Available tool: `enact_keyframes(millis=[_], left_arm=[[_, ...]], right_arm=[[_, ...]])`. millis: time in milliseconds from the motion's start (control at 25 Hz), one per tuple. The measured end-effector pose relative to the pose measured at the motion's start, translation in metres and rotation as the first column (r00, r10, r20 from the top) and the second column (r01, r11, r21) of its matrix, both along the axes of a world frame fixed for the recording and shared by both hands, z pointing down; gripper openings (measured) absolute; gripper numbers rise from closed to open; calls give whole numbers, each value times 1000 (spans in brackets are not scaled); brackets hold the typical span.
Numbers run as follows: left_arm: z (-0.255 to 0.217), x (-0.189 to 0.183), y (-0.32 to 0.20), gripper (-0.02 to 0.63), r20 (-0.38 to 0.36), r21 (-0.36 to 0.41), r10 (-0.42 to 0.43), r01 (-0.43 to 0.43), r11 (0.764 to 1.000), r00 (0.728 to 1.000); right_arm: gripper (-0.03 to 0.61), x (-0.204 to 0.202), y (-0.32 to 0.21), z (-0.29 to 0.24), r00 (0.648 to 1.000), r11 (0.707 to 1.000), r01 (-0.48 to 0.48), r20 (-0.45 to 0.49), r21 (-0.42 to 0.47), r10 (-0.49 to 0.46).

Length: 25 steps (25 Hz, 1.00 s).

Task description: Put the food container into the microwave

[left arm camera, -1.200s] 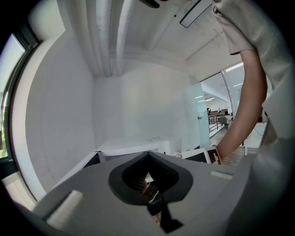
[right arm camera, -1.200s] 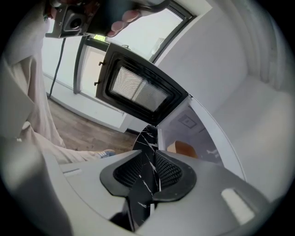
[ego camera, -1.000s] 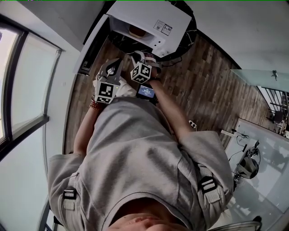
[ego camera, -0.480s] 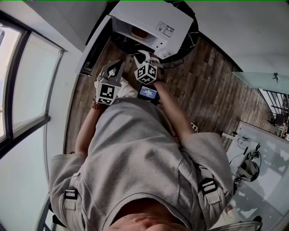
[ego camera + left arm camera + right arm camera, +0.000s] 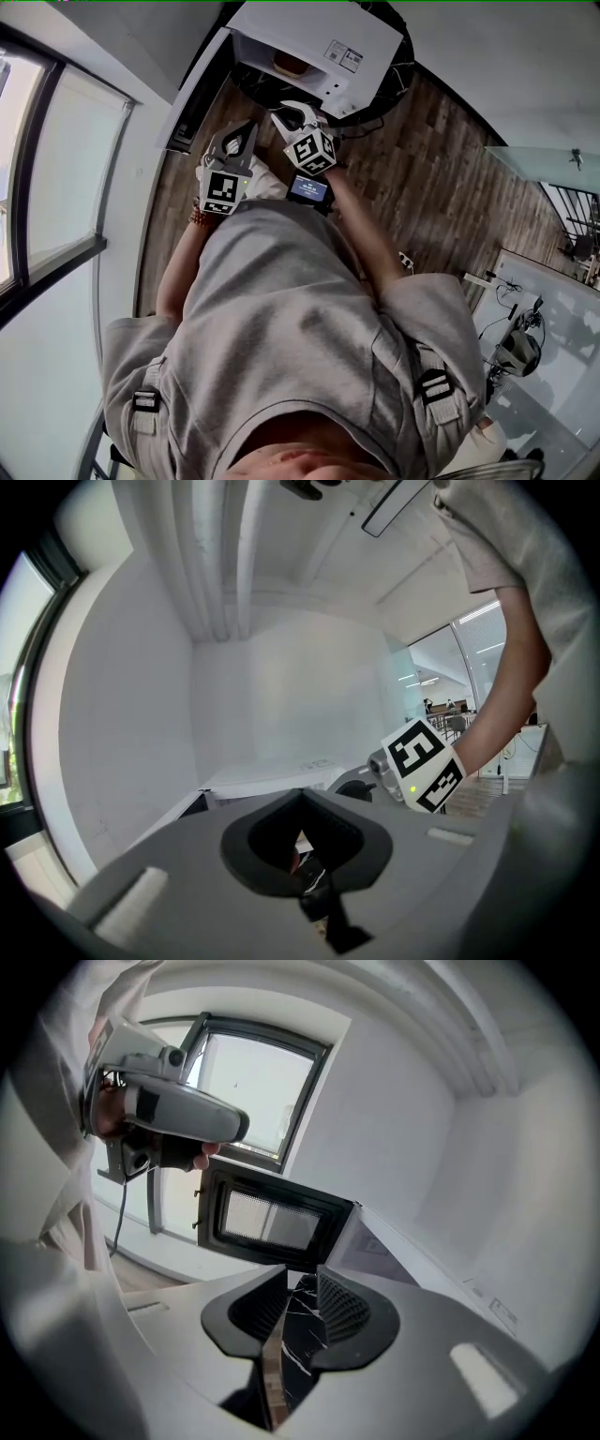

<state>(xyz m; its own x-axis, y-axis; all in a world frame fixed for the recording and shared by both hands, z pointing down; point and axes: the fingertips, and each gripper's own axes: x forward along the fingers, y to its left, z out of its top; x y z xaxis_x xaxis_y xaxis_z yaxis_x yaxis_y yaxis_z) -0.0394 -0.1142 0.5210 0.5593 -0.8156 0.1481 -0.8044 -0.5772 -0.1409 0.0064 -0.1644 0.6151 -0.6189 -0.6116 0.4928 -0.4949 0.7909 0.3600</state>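
The microwave's door (image 5: 192,94) stands swung wide at the left, its window facing my right gripper's camera. Just beside it I hold the left gripper (image 5: 246,129) with its jaws drawn together on nothing. The food container (image 5: 292,64) sits inside the microwave (image 5: 328,37), a brownish shape in the cavity, well clear of both tools. The right gripper (image 5: 292,112) hovers just in front of the opening, jaws parted and empty; only a black veined surface (image 5: 298,1335) shows through the gap. I judge the placing done and the closing step in hand. Next I need to get a gripper behind the door's outer edge and push it round until it shuts, keeping the other clear of the opening.
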Motion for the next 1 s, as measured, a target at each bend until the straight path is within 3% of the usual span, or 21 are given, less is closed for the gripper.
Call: enact_keyframes(millis=[320,1000], left_arm=[[-3,-2,6,-2,5,26,1,-1,1000,1000],[-5,1,6,-2,19,43,34,-35,998,999]], right_arm=[[100,5,7,-25,995,999,-36,91,31,33],[44,9,8,-59,980,992,-87,185,87,69]])
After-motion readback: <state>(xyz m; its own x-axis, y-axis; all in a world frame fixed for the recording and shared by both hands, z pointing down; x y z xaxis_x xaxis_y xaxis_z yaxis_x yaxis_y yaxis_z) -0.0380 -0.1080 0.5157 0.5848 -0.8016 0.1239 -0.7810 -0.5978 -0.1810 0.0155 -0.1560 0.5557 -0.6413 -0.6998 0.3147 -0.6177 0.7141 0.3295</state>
